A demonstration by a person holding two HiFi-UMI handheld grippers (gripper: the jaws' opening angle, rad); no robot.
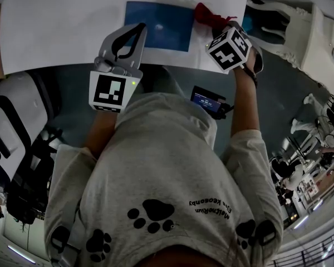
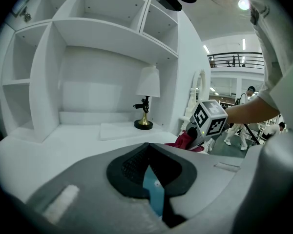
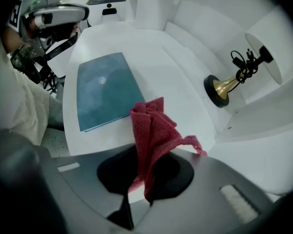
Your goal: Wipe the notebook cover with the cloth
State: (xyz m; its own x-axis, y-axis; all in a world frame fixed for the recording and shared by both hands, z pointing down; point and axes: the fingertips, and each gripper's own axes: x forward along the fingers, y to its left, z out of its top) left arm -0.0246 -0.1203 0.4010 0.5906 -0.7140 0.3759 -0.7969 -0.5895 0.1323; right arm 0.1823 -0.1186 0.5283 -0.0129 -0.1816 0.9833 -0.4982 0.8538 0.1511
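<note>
The notebook (image 1: 158, 25) lies flat and closed on the white desk (image 1: 55, 32), near its front edge. The right gripper (image 3: 144, 172) hangs just beside the notebook's right edge. Its jaws are clamped on a small fold of the red cloth (image 3: 154, 130), and the rest of the cloth stands loose and bunched beyond them. The left gripper (image 2: 149, 150) is poised over the near left corner of the cover. Its jaws are drawn together with nothing between them, and only a sliver of blue shows through the gap.

Hazards, as judged from here:
- The grip takes in little fabric, so drag across the cover may pull the cloth free.
- The cloth is bunched, so hard jaw tips could reach the cover and scrape it.
- Whether the left gripper bears on the cover cannot be told. If it does not, the notebook may slide during the stroke.
- The lamp (image 3: 224, 84) stands well apart and poses little risk.
</note>
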